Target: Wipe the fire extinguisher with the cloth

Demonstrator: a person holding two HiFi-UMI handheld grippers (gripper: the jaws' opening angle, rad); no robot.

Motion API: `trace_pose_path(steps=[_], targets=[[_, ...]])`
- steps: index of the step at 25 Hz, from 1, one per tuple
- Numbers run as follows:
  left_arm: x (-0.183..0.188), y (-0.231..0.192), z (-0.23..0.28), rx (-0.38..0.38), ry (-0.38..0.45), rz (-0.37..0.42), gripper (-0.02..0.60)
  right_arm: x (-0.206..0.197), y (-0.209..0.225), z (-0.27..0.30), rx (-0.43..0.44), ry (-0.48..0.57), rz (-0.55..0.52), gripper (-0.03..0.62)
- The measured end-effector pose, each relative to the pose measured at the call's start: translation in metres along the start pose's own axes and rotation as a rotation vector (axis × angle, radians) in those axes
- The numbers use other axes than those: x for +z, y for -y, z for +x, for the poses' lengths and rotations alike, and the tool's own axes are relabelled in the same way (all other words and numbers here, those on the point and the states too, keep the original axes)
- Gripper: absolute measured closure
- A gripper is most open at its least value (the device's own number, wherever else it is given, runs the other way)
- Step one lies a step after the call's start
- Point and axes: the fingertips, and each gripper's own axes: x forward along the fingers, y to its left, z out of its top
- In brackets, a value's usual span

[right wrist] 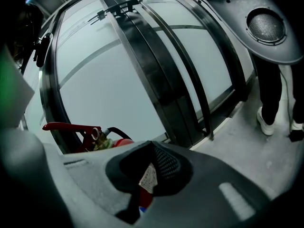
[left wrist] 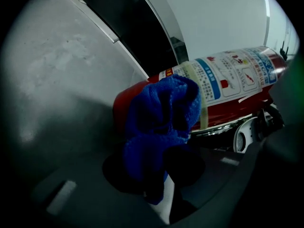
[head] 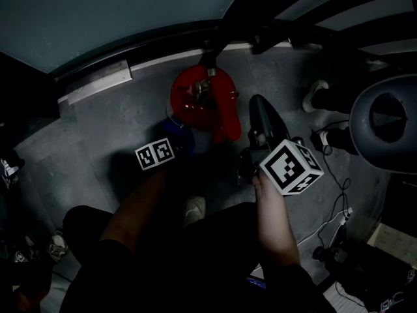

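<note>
Two hand-held grippers are in play on the dim grey floor (head: 111, 119), one in each of your hands. Your left hand-held gripper (head: 168, 146) sits just left of centre in the head view, its marker cube facing up, and it is clenched on the blue cloth (head: 178, 135). In the left gripper view the cloth (left wrist: 161, 120) bulges up out of the jaws of that hand-held gripper (left wrist: 157, 171) and presses against the fire extinguisher (left wrist: 228, 82). It covers the left end of the red body, beside the white printed label. From your head the fire extinguisher (head: 195, 100) stands on the floor at upper centre, close to the dark base of the glass wall, with its valve and handle on top. Your right hand-held gripper (head: 260, 113) is just right of it, near but with no contact that you can see. In the right gripper view your right hand-held gripper (right wrist: 151, 167) is clenched, with the jaw tips drawn together to a point. Only a narrow slit lies below the tips, showing a scrap of white label and a sliver of red. The fire extinguisher's (right wrist: 121, 141) red handle and black hose show at lower left of that view, in front of the glass wall (right wrist: 118, 70). Another person's white shoe (right wrist: 265, 120) stands at the right edge, below a grey rounded housing (right wrist: 268, 27) with a mesh grille. Cables (head: 335, 204) trail over the floor at lower right of the head view.
</note>
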Motion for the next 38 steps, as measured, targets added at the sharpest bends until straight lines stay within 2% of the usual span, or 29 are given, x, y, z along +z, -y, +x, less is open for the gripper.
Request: trace_pose_path(steps=[2, 4, 11, 13, 16, 18, 24, 26, 29, 31, 35, 38], targets=[[0.0, -0.012, 0.002, 0.046, -0.025, 0.026, 0.472, 0.001, 0.001, -0.002, 0.0, -0.002, -0.001, 0.591], [0.001, -0.024, 0.005, 0.081, -0.053, 0.013, 0.472, 0.001, 0.0, -0.004, 0.002, -0.004, -0.005, 0.591], [-0.012, -0.037, 0.004, 0.097, -0.213, -0.08, 0.472, -0.003, 0.002, 0.001, -0.002, -0.017, -0.019, 0.591], [-0.009, -0.033, -0.004, 0.097, -0.216, -0.08, 0.472, 0.0, 0.006, 0.005, -0.018, -0.018, -0.02, 0.591], [0.015, -0.024, -0.026, 0.112, -0.158, -0.041, 0.472, 0.011, 0.011, 0.006, -0.044, -0.001, -0.01, 0.591], [0.045, -0.007, -0.042, 0.098, -0.098, 0.033, 0.472, 0.022, 0.012, 0.007, -0.057, 0.025, -0.007, 0.591], [0.142, 0.082, -0.086, -0.047, 0.038, 0.369, 0.472, 0.039, 0.008, 0.018, -0.088, 0.067, -0.062, 0.591], [0.164, 0.113, -0.101, -0.084, 0.067, 0.502, 0.472, 0.042, 0.009, 0.021, -0.09, 0.08, -0.082, 0.591], [0.193, 0.151, -0.125, -0.097, 0.12, 0.735, 0.472, 0.054, 0.009, 0.017, -0.095, 0.127, -0.084, 0.591], [0.206, 0.171, -0.138, -0.124, 0.154, 0.841, 0.472, 0.059, 0.009, 0.014, -0.1, 0.156, -0.076, 0.591], [0.212, 0.21, -0.162, -0.248, 0.197, 0.912, 0.472, 0.061, -0.005, 0.016, -0.053, 0.161, -0.087, 0.591], [0.203, 0.235, -0.182, -0.279, 0.224, 0.933, 0.472, 0.068, -0.011, 0.009, -0.036, 0.183, -0.132, 0.591]])
